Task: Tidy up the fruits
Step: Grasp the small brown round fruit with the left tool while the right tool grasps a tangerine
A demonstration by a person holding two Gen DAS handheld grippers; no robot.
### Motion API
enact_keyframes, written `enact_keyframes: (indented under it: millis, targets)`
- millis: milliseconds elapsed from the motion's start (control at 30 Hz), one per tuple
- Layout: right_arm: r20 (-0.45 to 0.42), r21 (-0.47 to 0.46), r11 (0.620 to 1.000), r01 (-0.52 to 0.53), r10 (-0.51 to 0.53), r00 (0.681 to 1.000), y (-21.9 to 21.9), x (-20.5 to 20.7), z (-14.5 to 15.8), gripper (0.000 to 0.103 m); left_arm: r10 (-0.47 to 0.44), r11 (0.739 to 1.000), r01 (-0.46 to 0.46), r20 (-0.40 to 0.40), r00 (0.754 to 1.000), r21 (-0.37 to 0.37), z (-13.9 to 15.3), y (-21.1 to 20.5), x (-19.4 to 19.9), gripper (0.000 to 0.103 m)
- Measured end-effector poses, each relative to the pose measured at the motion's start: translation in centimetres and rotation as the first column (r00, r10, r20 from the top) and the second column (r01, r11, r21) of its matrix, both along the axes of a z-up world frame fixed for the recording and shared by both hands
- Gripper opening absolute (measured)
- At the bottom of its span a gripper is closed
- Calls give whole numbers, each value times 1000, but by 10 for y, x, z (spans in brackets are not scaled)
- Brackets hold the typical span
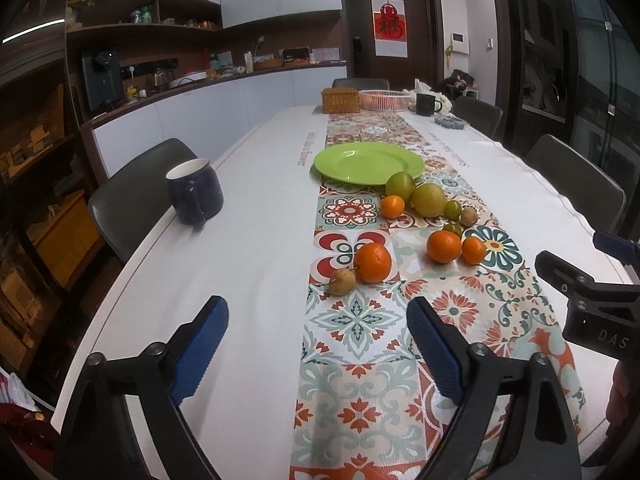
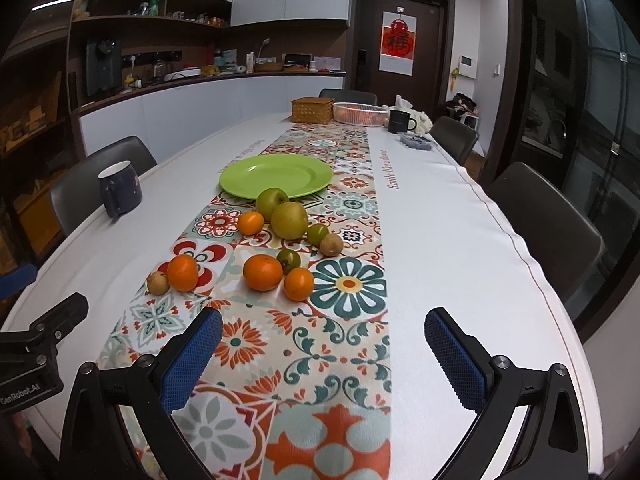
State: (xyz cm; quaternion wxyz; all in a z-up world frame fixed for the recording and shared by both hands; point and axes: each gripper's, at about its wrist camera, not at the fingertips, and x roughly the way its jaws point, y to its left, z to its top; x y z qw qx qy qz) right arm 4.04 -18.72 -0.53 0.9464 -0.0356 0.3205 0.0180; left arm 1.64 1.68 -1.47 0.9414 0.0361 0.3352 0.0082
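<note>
Several fruits lie on the patterned table runner [image 1: 360, 320]. Nearest my left gripper [image 1: 318, 312] are an orange [image 1: 372, 263] and a small brown fruit [image 1: 342, 281]. Beyond are two more oranges [image 1: 443, 246], two green apples [image 1: 429, 200] and small green and brown fruits. An empty green plate [image 1: 368, 163] sits behind them; it also shows in the right wrist view [image 2: 276, 176]. My left gripper is open and empty, short of the fruit. My right gripper [image 2: 323, 324] is open and empty, near the closest oranges [image 2: 262, 272].
A dark blue mug [image 1: 195, 191] stands near the table's left edge. At the far end are a wicker box [image 1: 340, 99], a pink basket [image 1: 385, 99] and a black mug [image 1: 426, 104]. Dark chairs line both sides. The right gripper's body [image 1: 596, 304] shows at right.
</note>
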Motion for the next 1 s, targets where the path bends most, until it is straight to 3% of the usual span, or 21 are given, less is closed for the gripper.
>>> enact_keyframes:
  millis: [300, 600, 1000]
  targets:
    - [-53, -11, 999, -42, 41, 998, 13, 36, -21, 94, -25, 1000, 26, -56, 998, 3, -29, 1, 38, 72]
    - [-133, -3, 998, -56, 55, 990, 16, 70, -46, 78, -72, 997, 71, -128, 989, -9, -60, -2, 74, 61]
    - [-167, -3, 998, -70, 68, 984, 19, 95, -62, 62, -120, 993, 113, -189, 975, -44, -77, -3, 96, 44]
